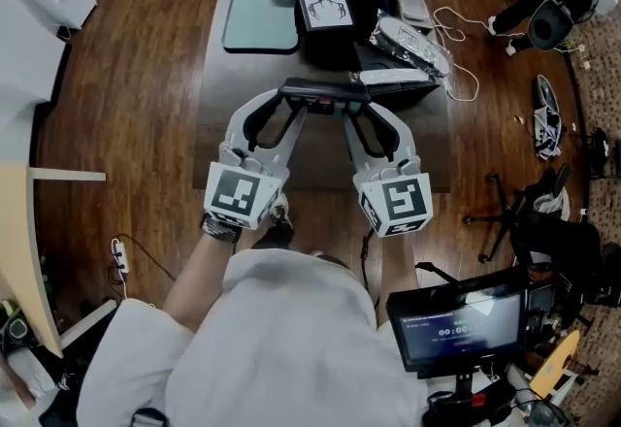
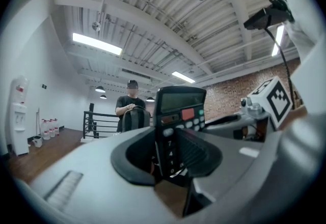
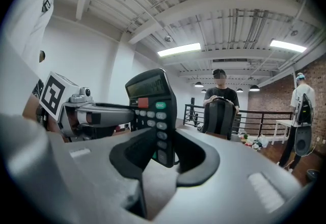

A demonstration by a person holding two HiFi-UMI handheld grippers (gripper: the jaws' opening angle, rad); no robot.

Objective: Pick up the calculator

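Our left gripper [image 2: 170, 159] is clamped on one end of the upright black calculator with grey keys [image 1: 325, 92]. Our right gripper [image 3: 159, 154] grips the other end, so it hangs between them. Both point level, side by side, above the dark wooden table [image 1: 233, 90] and the brown plank floor [image 1: 136, 76].

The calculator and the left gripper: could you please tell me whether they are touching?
Touching. The left gripper view shows the calculator clamped in the left gripper, both jaws pressed against it with no gap.
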